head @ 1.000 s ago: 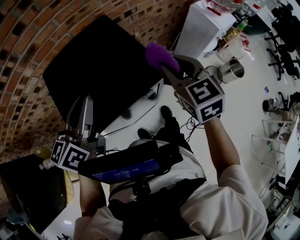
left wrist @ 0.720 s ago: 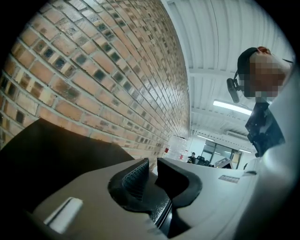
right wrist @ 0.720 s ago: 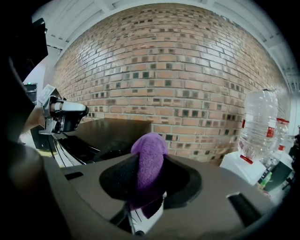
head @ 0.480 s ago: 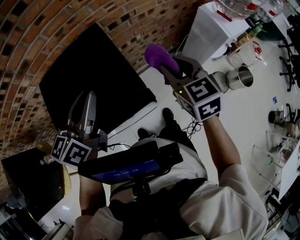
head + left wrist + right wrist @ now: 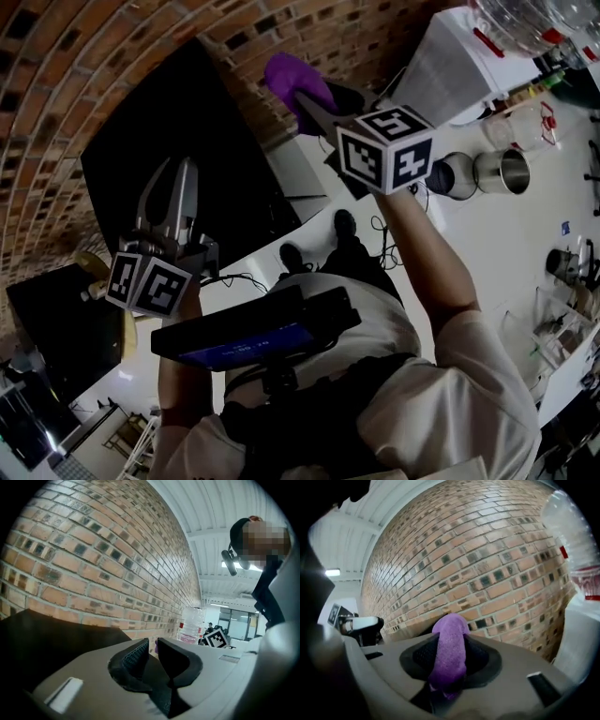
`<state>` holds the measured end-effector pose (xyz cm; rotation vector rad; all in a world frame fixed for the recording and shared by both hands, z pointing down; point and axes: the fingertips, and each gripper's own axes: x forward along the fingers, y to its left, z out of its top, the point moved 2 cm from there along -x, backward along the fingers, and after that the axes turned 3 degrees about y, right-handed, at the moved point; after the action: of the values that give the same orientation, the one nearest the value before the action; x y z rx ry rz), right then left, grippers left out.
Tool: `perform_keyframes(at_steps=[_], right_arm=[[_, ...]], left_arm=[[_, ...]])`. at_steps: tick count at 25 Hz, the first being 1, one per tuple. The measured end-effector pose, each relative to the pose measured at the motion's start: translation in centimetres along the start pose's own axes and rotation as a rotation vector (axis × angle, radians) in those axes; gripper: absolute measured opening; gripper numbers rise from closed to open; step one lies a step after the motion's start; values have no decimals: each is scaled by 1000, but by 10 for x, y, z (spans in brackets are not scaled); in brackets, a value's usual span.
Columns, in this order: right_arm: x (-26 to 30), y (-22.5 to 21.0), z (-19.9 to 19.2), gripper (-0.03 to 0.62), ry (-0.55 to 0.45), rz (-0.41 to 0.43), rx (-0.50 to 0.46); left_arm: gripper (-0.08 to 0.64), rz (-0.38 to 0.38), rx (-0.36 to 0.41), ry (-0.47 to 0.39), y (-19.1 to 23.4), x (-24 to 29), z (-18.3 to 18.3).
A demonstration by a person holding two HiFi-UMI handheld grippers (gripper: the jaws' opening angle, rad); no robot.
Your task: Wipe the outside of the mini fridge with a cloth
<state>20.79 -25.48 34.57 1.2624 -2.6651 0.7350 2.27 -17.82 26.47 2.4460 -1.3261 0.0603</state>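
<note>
The mini fridge (image 5: pixel 178 122) is a black box against the brick wall; in the left gripper view its dark surface (image 5: pixel 42 639) fills the lower left. A purple cloth (image 5: pixel 292 80) is pinched in my right gripper (image 5: pixel 307 101), which is shut on it and held up near the fridge's right edge, close to the wall. In the right gripper view the cloth (image 5: pixel 450 653) bulges out between the pads, and the right gripper (image 5: pixel 449 641) points at the bricks. My left gripper (image 5: pixel 180 171) hovers over the fridge's black face. The left gripper (image 5: pixel 153 645) shows a narrow gap with nothing in it.
A brick wall (image 5: pixel 56 84) runs behind the fridge. A second black box (image 5: pixel 56 323) stands at the lower left. To the right are a white table (image 5: pixel 450 66) with a water bottle (image 5: pixel 525 23) and two metal cups (image 5: pixel 502 171). Cables (image 5: pixel 239 279) lie on the floor.
My right gripper has rolled and carried the purple cloth left and up toward the brick wall. The left gripper has shifted forward over the fridge's black face. Both grips look unchanged.
</note>
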Motion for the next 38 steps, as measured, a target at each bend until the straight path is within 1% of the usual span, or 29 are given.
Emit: perform_keyframes(at_steps=[3,5,7,8,11,15,19,25,33,38], right_arm=[[34,-5,9,129,-23,79,121],[55,-4,17,129,-40,138,200],[74,-2,27,129,-59,186,254],[81,-1,32,129,-69,205,274],[101,1,44,129,-92,252,326],[122,4,50,129,-95,299,372],[137,5,52,129,-82,311,367],[161,7,51,129,-68,326,361],[179,-2,23,130,-52,318,402],[187,-14,2,130,-25,288,432]], left_arm=[[52,56,60,-18,8,10,5],[54,98,118,-13,14,15,6],[55,136,173,1,20,20,7],[58,150,185,4,23,22,8],[64,177,181,1,32,27,11],[64,185,176,3,42,35,16],[64,173,180,4,42,41,18],[57,175,181,2,42,41,18],[46,176,183,2,42,40,18],[46,182,182,1,42,40,18]])
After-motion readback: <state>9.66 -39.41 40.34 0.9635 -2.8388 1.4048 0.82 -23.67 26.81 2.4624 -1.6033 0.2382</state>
